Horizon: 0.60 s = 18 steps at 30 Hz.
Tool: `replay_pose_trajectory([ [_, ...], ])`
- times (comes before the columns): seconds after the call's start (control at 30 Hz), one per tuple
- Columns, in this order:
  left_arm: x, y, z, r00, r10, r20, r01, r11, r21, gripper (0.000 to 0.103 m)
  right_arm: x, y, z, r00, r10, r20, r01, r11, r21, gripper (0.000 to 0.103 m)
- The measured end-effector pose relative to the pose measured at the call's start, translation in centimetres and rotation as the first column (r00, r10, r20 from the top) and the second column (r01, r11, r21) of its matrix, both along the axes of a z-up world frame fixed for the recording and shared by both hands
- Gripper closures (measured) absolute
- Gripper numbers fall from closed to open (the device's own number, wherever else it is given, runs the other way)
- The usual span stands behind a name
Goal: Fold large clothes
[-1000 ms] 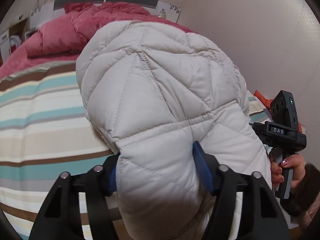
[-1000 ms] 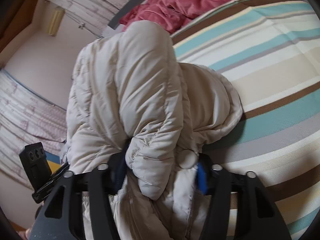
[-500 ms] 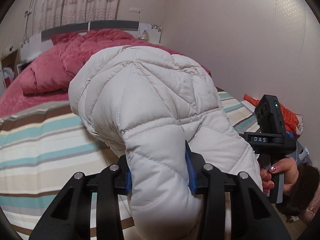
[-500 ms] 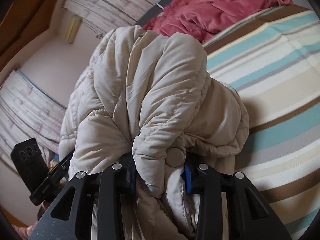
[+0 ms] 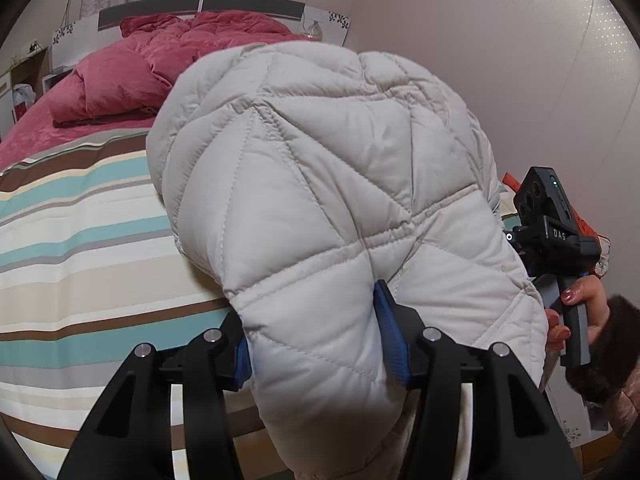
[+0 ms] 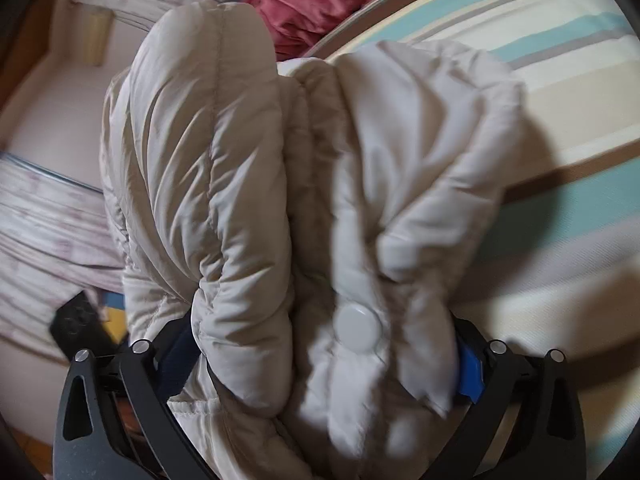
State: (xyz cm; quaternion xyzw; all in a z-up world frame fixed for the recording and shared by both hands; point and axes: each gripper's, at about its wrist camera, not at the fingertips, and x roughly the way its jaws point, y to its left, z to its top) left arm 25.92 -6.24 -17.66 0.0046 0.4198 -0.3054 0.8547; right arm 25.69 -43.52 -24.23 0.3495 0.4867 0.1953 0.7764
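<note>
- Left gripper (image 5: 316,340): black plastic frame, silver rivets, blue ribbed pads (image 5: 390,334); clamped on a thick padded roll of the jacket.
- Right gripper (image 6: 320,356): same black build, blue pad (image 6: 468,372) visible on one side; closed around a bunched wad of the jacket, fabric filling the gap between the fingers. View slightly blurred.
- Jacket (image 5: 328,184): pale cream puffer, matte shell, quilted in triangular stitched panels; held up off the bed, bulging toward the left wrist camera. From the right wrist view (image 6: 224,152), soft creased tubes of padding, with a round pale snap button (image 6: 358,328) sitting between the fingers.
- Bed cover (image 5: 80,240): smooth fabric, horizontal stripes in teal, cream, beige, brown and grey; below and behind the jacket.
- Duvet (image 5: 160,64): rose-red, plush, crumpled in a heap at the head of the bed.
- Headboard (image 5: 192,2): flat panel, white with a dark band.
- Hand (image 5: 576,308): painted nails, dark furry cuff, wrapped around the handle of the right gripper at the right edge of the left wrist view.
- Wall (image 5: 500,60): plain, pale pink-beige.
</note>
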Motion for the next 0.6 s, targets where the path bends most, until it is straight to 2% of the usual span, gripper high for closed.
replay_pose_trajectory([
  [0.07, 0.1, -0.4, 0.2, 1.0, 0.009, 0.016, -0.009, 1.0, 0.018, 0.052, -0.1, 0.4, -0.1, 1.0, 0.013, 0.015, -0.013, 0.999, 0.042, 0.021],
  [0.1, 0.0, -0.5, 0.4, 1.0, 0.013, 0.026, -0.013, 1.0, 0.021, 0.052, -0.3, 0.7, 0.2, 0.999, 0.019, 0.04, -0.02, 0.999, 0.046, 0.026],
  [0.13, -0.1, -0.5, 0.7, 0.999, 0.017, 0.036, -0.017, 1.0, 0.022, 0.053, -0.4, 0.7, 0.4, 0.997, 0.027, 0.066, -0.029, 0.999, 0.04, 0.037],
  [0.17, -0.1, -0.6, 0.9, 0.999, 0.016, 0.045, -0.017, 1.0, 0.023, 0.054, -0.7, 0.9, 1.0, 0.995, 0.034, 0.099, -0.037, 0.999, 0.028, 0.044],
  [0.27, -0.9, -0.7, 1.8, 0.996, 0.013, 0.09, -0.015, 1.0, 0.027, 0.057, -1.1, 1.3, 2.1, 0.987, 0.037, 0.159, -0.04, 0.999, 0.019, 0.051],
  [0.37, -1.9, -0.4, 2.7, 0.992, 0.016, 0.125, -0.017, 1.0, 0.007, 0.059, -2.2, 1.8, 3.2, 0.977, 0.033, 0.211, -0.045, 0.998, 0.049, 0.054],
  [0.6, -2.0, 1.6, 5.2, 0.982, 0.038, 0.184, -0.034, 0.999, -0.027, 0.063, -1.1, 3.1, 5.3, 0.957, 0.042, 0.289, -0.061, 0.997, 0.055, 0.054],
])
